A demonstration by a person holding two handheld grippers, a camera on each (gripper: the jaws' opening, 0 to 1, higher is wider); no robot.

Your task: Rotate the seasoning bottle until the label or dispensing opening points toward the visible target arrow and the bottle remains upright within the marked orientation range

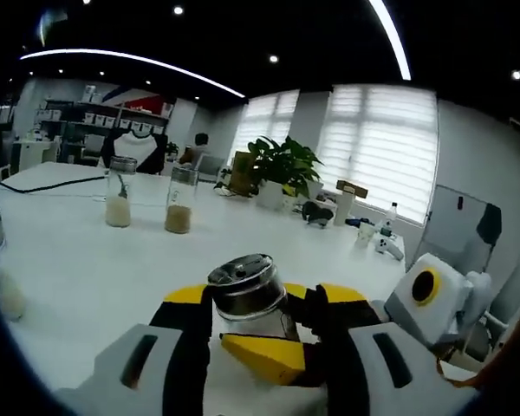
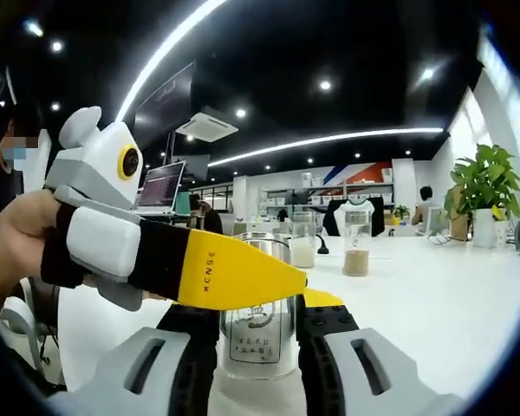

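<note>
The clear glass seasoning bottle with a metal shaker lid point(image 1: 247, 295) stands upright on the white table point(image 1: 78, 269), low in the centre of the left gripper view, between the two black and yellow jaws of the left gripper point(image 1: 258, 334). These jaws press on its sides, so they are clamped on it. In the right gripper view the same bottle point(image 2: 258, 334) sits between the jaws of the right gripper point(image 2: 256, 342), which also look closed against the glass. Its white printed label point(image 2: 255, 340) faces this camera.

I see no target arrow or marked range, so I cannot judge how much turning is done; I think the rotation is in progress and the release is left.

Around the bottle the table is open. Two other glass jars with pale and brown powder point(image 1: 147, 199) stand well apart in the upper left, and a potted green plant point(image 1: 282, 169) is far behind. The table edge lies at the right, not very far.
</note>
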